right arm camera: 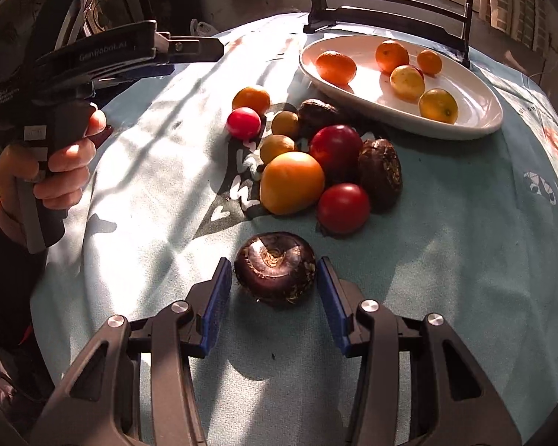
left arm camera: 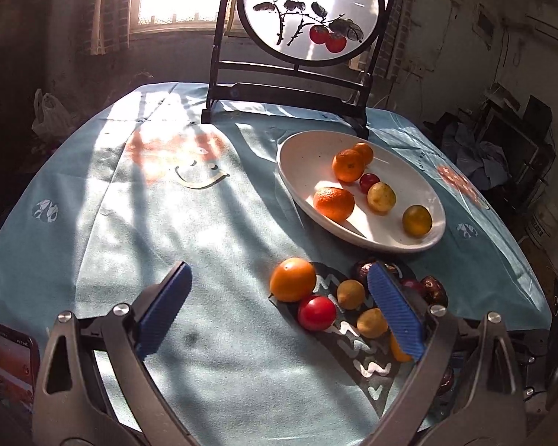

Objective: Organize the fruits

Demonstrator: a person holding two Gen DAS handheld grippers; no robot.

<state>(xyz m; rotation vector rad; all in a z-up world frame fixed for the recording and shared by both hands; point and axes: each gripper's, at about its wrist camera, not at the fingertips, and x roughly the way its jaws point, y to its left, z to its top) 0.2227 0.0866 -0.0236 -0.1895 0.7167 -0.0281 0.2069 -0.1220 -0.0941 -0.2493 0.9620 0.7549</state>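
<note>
"GenRobot.AI" reads along the left gripper's [right arm camera: 189,50] black body (smaller lettering beneath is illegible)

Blue ribbed fingers [left arm camera: 396,310], grey arms, silver screws

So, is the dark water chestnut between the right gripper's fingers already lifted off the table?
No, the water chestnut sits on the tablecloth, and the right gripper is open around it with gaps on both sides.

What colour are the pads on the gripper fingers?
Blue, with a ribbed surface. The pads show best in the left wrist view.
</note>
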